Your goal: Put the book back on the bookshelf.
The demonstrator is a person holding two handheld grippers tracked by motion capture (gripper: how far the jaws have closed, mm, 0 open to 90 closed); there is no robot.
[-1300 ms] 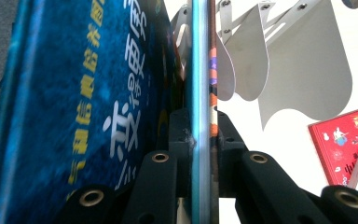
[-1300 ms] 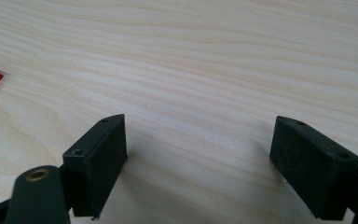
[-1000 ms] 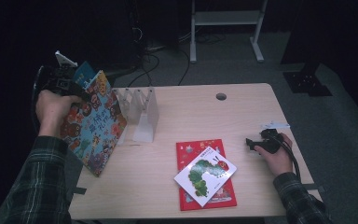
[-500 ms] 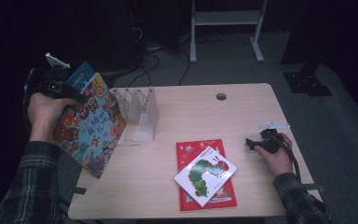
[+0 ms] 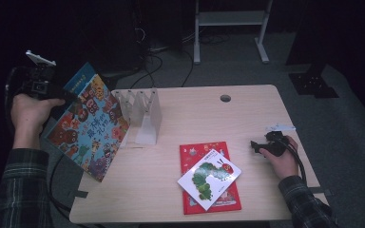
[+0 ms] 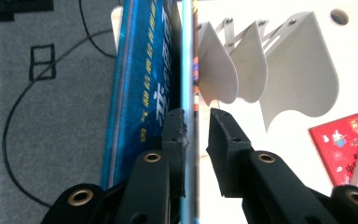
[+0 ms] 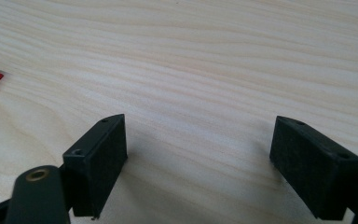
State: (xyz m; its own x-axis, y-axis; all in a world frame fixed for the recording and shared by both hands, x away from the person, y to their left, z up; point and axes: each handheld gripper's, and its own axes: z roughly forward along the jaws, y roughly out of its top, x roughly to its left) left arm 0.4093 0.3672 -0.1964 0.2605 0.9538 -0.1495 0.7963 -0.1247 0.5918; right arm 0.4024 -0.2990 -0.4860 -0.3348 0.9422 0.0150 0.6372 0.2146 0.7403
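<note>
A picture book with a blue spine and a cover full of small animals stands tilted at the table's left edge. My left gripper is shut on its upper corner. In the left gripper view the book runs edge-on between the jaws of the left gripper; one pad lies flat on it. A white folding book rack stands just right of the book. My right gripper rests open on the table at the right, and the right gripper has only bare wood between its jaws.
A red book lies flat at the front middle, with a white caterpillar book skewed on top of it. The wooden table has a cable hole at the back. Cables run over the floor at the left.
My left hand has moved left and slightly up with the book's top corner, so the book leans more. Its lower corner stays at the table's edge. The right hand has kept still.
</note>
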